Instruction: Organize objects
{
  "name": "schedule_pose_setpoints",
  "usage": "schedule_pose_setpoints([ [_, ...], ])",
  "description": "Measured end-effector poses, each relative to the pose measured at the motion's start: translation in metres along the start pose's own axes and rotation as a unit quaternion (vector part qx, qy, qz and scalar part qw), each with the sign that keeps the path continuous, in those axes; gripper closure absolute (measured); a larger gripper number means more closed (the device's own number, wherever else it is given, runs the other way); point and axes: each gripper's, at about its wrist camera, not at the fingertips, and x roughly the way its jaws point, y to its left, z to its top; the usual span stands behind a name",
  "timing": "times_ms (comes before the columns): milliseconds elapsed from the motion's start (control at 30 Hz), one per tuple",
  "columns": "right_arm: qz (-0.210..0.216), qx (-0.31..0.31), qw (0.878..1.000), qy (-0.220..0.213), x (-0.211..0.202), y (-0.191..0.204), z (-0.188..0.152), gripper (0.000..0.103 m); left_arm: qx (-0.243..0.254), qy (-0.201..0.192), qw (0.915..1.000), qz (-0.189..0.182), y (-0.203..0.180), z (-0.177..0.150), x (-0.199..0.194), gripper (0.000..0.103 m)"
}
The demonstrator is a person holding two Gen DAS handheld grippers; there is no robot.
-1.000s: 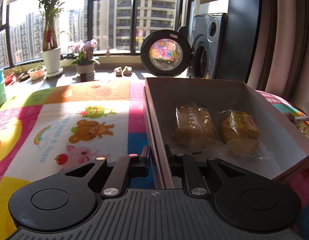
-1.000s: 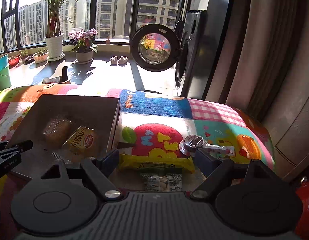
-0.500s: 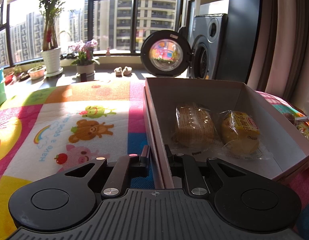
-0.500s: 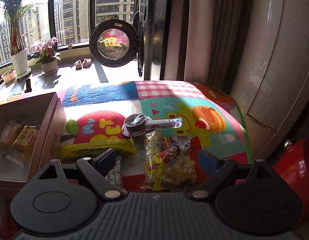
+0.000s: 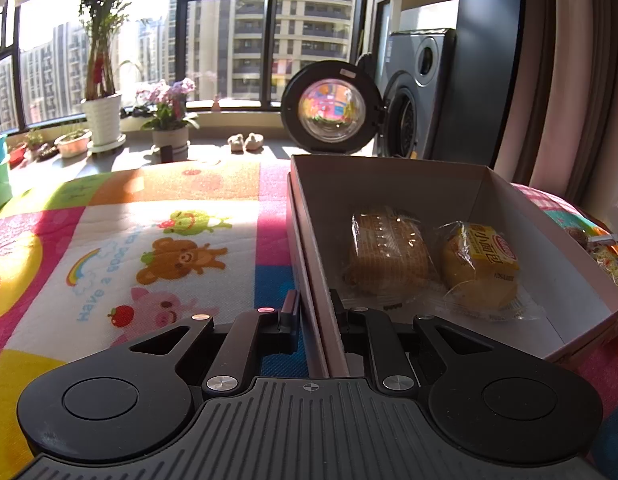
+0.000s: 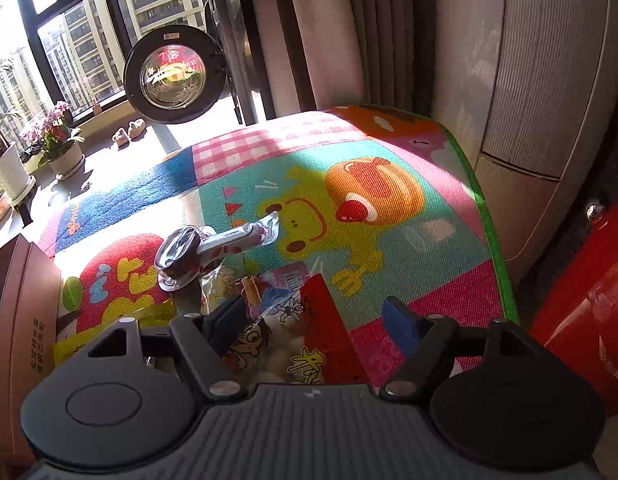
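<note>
In the left wrist view my left gripper (image 5: 313,308) is shut on the near wall of an open cardboard box (image 5: 389,184). Inside lie a brown wrapped bread (image 5: 389,252) and a yellow wrapped bread (image 5: 481,268). In the right wrist view my right gripper (image 6: 315,320) hangs low over a red-and-clear snack bag (image 6: 309,312) on the colourful mat. Its jaws are closing with the bag between them; the left finger (image 6: 229,320) is at the bag's edge, and the blue pad (image 6: 401,328) is still apart from it.
A silver wrapped item (image 6: 197,248) lies just beyond the bag, and a yellow packet (image 6: 109,320) to its left beside the box (image 6: 25,300). The mat's green edge (image 6: 489,216) drops off at the right near a red object (image 6: 589,320). More snacks (image 5: 605,256) lie right of the box.
My right gripper swung right from the yellow packet, rolled and dropped over the snack bag, and its jaws have narrowed. The left gripper and the box have not moved.
</note>
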Motion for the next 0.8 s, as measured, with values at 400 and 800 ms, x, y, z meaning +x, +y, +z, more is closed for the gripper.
schedule_pose_setpoints([
  [400, 0.083, -0.203, 0.976, -0.009, -0.097, 0.050, -0.073, 0.016, -0.004, 0.000, 1.0000, -0.003, -0.001, 0.000, 0.004, 0.086],
  [800, 0.060, -0.062, 0.995, 0.043, -0.067, 0.021, -0.061, 0.013, -0.009, 0.001, 0.9999, -0.008, -0.008, 0.004, 0.011, 0.085],
])
